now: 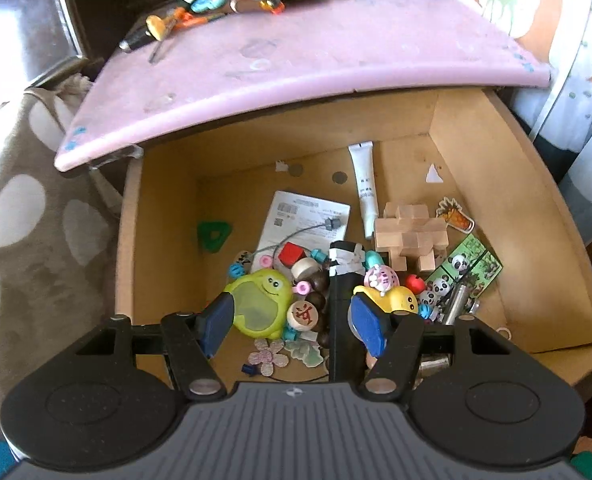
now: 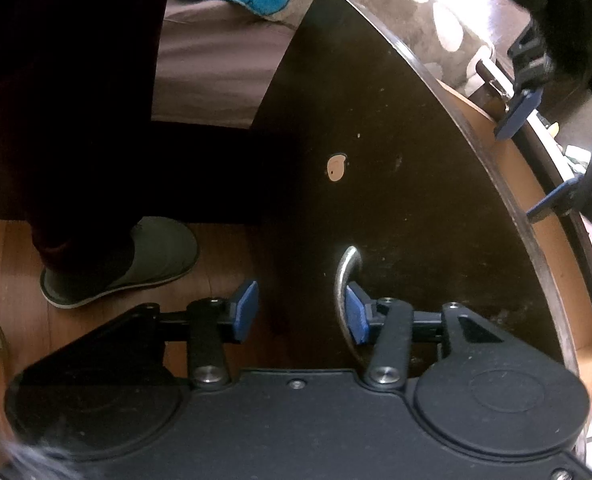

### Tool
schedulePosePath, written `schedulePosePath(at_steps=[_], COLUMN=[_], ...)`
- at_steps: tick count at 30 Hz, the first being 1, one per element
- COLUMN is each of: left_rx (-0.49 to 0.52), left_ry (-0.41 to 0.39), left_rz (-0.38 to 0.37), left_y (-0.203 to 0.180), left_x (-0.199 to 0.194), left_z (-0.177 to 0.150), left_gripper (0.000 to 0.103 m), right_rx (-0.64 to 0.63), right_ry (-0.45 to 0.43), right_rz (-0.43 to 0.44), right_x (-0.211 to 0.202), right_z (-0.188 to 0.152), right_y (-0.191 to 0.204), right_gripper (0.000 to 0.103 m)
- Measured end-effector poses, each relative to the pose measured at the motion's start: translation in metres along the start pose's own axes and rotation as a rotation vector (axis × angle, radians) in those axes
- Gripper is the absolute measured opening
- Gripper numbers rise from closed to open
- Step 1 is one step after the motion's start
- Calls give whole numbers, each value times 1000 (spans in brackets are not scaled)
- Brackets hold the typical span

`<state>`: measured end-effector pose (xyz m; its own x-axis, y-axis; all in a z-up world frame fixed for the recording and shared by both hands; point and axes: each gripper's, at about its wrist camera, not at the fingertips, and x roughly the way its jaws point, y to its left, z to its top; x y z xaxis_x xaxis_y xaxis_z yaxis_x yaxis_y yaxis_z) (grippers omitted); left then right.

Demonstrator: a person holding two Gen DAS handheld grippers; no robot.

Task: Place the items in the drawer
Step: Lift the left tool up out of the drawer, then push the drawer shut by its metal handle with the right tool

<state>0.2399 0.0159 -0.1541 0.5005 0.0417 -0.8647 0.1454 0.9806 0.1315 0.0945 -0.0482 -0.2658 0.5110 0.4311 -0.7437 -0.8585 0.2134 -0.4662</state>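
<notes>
Wooden drawer [image 1: 508, 208] standing pulled out under the pink tabletop [image 1: 296, 64], its pale walls framing a floor half bare: open room at the left around a green triangle [image 1: 213, 236] and along the back wall, clutter piling toward the front and right. Lying among that clutter, a black marker-like stick [image 1: 342, 280] wrapped in white tape, long axis running front to back, taped end pointing toward the drawer's back. Sitting left of it, a lime frog toy [image 1: 260, 304]; right of it, a yellow duck [image 1: 392, 296], a wooden puzzle [image 1: 410, 236], a white tube [image 1: 366, 184] pointing to the rear wall. Hovering above, left gripper [image 1: 292, 320] with blue pads spread apart, holding nothing. Resting at the dark drawer front [image 2: 376, 160], right gripper [image 2: 300, 312] parted, one pad tucked inside the metal handle [image 2: 346, 272], not clamping it. Standing close on the wooden floor, a person's slippered foot [image 2: 128, 260].
</notes>
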Motion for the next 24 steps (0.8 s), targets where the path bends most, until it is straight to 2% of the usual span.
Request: schedulePosePath(at_steps=[2,8,14,19,21,24], left_rx=[-18,-73,-178,-288,-316,-379], left_ry=[-26,-170,-276,-312,-333,-365], left_rz=[1,-18,-48,-81,-88,-118], left_y=[5,20,36,49,51,55], left_x=[-11,-58,-101,-120,-127,-135], left_z=[-3,-28,-73,-116,-132,-151], left_gripper=[64,64,64,64,64,64], right_rx=[6,23,46,-6,-20,-46], right_ry=[3,7,32,68,85,111], right_rz=[0,-1,-10,-72,-107,-149], right_x=[0,2,3,5,6,8], right_z=[2,4,7,9,11,14], right_y=[0,2,4,14,17,21], right_gripper=[49,49,48,45,37,34])
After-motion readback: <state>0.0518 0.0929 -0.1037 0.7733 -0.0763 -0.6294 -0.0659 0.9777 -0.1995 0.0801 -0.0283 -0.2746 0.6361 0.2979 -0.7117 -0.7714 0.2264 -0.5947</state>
